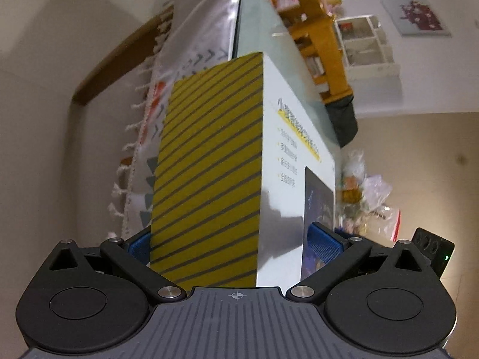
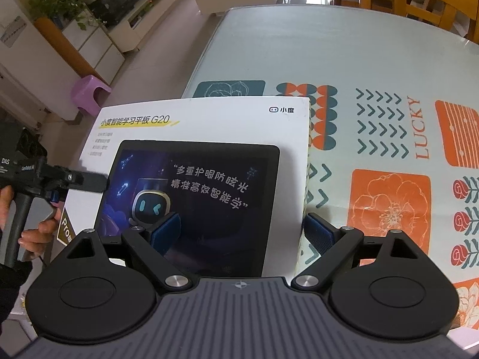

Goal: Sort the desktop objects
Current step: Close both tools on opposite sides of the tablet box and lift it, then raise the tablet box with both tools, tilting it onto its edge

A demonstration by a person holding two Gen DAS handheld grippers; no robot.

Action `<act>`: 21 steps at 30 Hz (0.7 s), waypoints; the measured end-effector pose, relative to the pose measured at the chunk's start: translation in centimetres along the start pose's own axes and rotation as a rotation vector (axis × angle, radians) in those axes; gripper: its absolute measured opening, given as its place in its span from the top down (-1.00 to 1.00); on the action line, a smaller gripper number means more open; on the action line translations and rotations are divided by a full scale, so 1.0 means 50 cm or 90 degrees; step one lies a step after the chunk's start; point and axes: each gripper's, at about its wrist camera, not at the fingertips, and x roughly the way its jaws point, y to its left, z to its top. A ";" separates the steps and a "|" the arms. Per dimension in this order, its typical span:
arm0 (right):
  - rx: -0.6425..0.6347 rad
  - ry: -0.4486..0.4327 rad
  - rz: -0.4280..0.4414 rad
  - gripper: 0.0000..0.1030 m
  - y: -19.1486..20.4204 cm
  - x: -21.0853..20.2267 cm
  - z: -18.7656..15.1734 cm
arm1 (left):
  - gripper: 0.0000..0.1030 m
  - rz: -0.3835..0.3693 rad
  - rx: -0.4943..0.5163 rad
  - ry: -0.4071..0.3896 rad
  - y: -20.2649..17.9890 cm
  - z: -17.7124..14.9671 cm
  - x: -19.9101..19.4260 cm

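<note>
While rolled sideways, left gripper (image 1: 233, 245) clamps tablet box (image 1: 209, 164) | right gripper (image 2: 239, 233) spread.

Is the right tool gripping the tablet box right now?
No, the right tool is open, its blue pads straddling the tablet box's right edge without closing on it; the left tool holds the box's left edge.

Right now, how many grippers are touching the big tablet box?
2. The left gripper pinches the box's striped edge; the right gripper straddles its near right edge, jaws apart.
</note>
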 end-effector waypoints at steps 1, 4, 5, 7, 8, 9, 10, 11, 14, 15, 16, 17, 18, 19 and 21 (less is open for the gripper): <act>0.002 0.001 0.004 -1.00 -0.001 0.000 0.000 | -0.97 0.007 0.012 0.002 -0.004 -0.004 -0.002; 0.003 0.002 0.010 -1.00 -0.002 0.000 0.000 | -0.91 0.014 0.030 0.003 -0.015 -0.008 -0.009; 0.005 0.001 0.015 -1.00 -0.003 -0.001 -0.001 | -0.89 0.011 0.034 0.000 -0.017 -0.008 -0.016; 0.011 -0.001 0.025 -1.00 -0.005 -0.002 -0.002 | -0.83 0.003 0.041 -0.007 -0.017 -0.008 -0.031; 0.015 -0.002 0.032 -1.00 -0.006 -0.002 -0.002 | -0.83 -0.001 0.045 -0.010 -0.017 -0.007 -0.039; 0.016 -0.001 0.039 -1.00 -0.006 -0.002 -0.003 | -0.84 -0.003 0.049 -0.009 -0.018 -0.004 -0.043; 0.015 0.000 0.045 -1.00 -0.004 -0.001 -0.004 | -0.89 -0.004 0.055 -0.004 -0.018 -0.003 -0.043; 0.012 0.001 0.050 -1.00 -0.001 0.001 -0.005 | -0.94 -0.008 0.059 0.003 -0.014 -0.003 -0.050; 0.005 0.005 0.061 -1.00 0.009 0.007 -0.007 | -1.00 -0.012 0.056 0.011 -0.001 -0.011 -0.055; 0.004 0.005 0.061 -1.00 0.010 0.008 -0.006 | -0.99 -0.011 0.054 0.011 0.003 -0.013 -0.056; 0.003 0.005 0.062 -1.00 0.012 0.009 -0.006 | -0.98 -0.017 0.046 0.002 0.010 -0.014 -0.058; 0.004 0.006 0.063 -1.00 0.012 0.011 -0.005 | -0.98 -0.019 0.040 0.001 0.015 -0.015 -0.057; 0.005 0.007 0.065 -1.00 0.011 0.012 -0.004 | -0.99 -0.022 0.035 -0.001 0.021 -0.015 -0.055; 0.006 0.008 0.067 -1.00 0.010 0.013 -0.004 | -0.99 -0.024 0.030 -0.002 0.026 -0.015 -0.054; 0.008 0.010 0.071 -1.00 0.009 0.015 -0.002 | -1.00 -0.026 0.039 0.014 0.026 -0.018 -0.045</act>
